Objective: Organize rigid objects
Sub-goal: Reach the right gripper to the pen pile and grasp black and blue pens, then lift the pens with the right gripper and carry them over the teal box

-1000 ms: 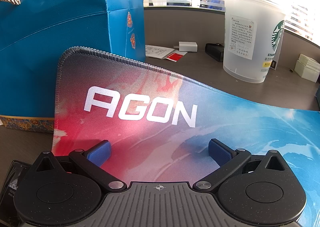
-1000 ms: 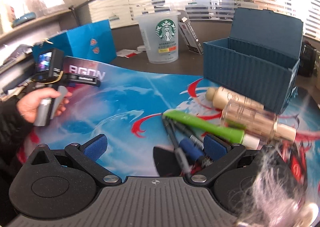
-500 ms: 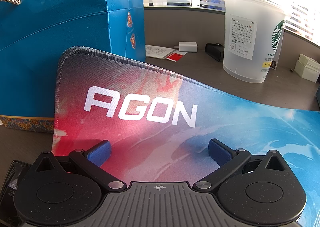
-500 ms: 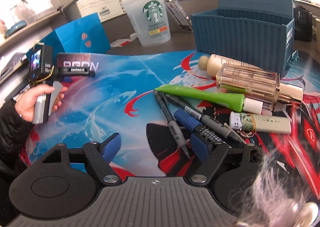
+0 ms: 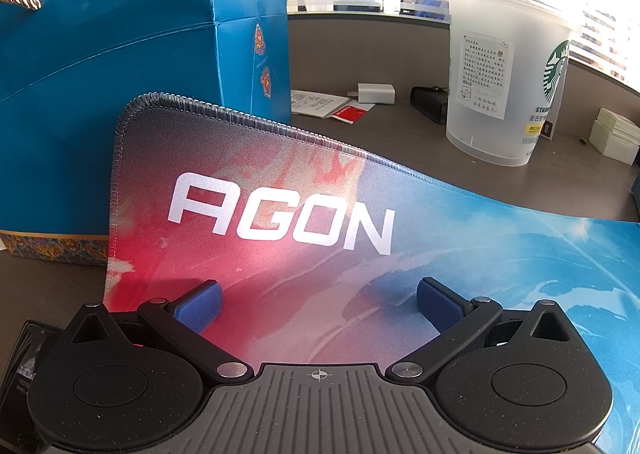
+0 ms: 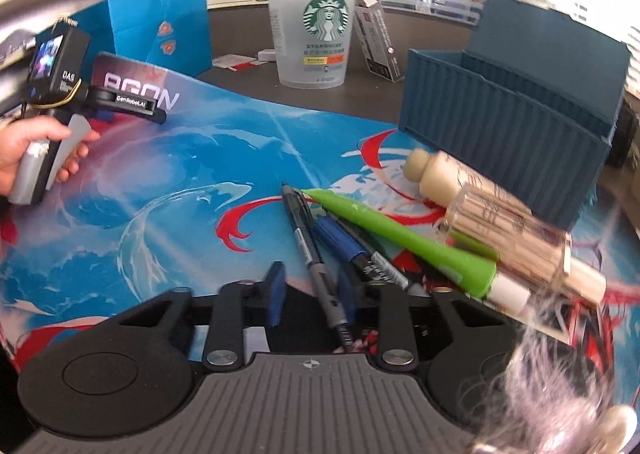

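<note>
- Right gripper (image 6: pixel 310 296) sits low over the mat (image 6: pixel 168 213), angled down, its jaws having just been closing; they now stand narrow with the grey pen (image 6: pixel 316 266) between the blue pads (image 6: pixel 276 294).
- Whether both pads actually press on that pen I cannot tell: the left one shows a gap, the right one is partly hidden behind the pen.
- The pen lies slanted on the mat, tip away from the camera, at the left edge of the pile.
- Just beside it: a blue marker (image 6: pixel 340 238), then a green tube (image 6: pixel 400 238) with a white cap, and a cream bottle (image 6: pixel 444 173) under a clear ribbed bottle (image 6: pixel 508 238), blurred.
- The teal box (image 6: pixel 504 125) stands open behind the pile, on the mat's far right.
- A Starbucks cup (image 6: pixel 312 33) stands on the desk past the mat.
- Left gripper (image 5: pixel 318 304), held by a hand (image 6: pixel 36 153) at the mat's far left, points down at the AGON corner, jaws wide, nothing between them.
- A blue bag (image 5: pixel 120 73) stands just behind that corner.
</note>
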### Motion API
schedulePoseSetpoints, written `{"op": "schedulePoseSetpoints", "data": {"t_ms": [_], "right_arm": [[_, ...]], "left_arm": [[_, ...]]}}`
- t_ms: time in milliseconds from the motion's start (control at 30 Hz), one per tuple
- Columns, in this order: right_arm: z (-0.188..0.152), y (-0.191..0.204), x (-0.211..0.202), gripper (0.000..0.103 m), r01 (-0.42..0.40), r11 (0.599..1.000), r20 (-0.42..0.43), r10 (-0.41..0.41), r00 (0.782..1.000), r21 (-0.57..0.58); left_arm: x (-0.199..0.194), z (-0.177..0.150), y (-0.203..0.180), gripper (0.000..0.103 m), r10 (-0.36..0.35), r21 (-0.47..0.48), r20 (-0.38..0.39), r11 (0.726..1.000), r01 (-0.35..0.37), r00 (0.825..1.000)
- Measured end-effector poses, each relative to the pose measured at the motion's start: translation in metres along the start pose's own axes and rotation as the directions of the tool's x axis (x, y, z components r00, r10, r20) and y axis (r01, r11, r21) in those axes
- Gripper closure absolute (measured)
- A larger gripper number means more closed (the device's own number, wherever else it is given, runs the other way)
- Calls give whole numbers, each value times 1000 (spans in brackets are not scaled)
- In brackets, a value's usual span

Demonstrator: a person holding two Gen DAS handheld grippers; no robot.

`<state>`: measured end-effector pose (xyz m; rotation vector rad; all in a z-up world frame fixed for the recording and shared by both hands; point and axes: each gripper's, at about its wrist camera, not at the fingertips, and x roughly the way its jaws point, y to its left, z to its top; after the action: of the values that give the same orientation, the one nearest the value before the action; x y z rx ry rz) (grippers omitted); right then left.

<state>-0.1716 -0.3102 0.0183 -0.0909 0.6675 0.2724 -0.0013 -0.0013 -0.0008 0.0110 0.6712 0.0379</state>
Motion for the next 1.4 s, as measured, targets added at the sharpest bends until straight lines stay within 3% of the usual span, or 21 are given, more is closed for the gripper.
{"op": "schedulePoseSetpoints", "data": {"t_ms": [67,333,533,967,1133,1400], "right_arm": [[2,-1,2,92,-7,1000,-4,7,1000,-8],[5,19,0,93,-11,993,-6,10,1000,-121],[21,23,-12,93,-50,991,22,53,998,-127],[77,-29,-46,93,-122,991,171,110,979,62],[96,-55,-55,93,-120,985,228,90,969,120],[135,-91,-68,93,-51,988,330,-1,944,149]], "left_arm": [[0,0,0,0,0,0,0,1000,0,1000],[0,0,0,0,0,0,0,1000,0,1000],[0,0,0,0,0,0,0,1000,0,1000],[0,0,0,0,0,0,0,1000,0,1000],[0,0,0,0,0,0,0,1000,0,1000],[0,0,0,0,1,0,0,1000,-1,1000]]}}
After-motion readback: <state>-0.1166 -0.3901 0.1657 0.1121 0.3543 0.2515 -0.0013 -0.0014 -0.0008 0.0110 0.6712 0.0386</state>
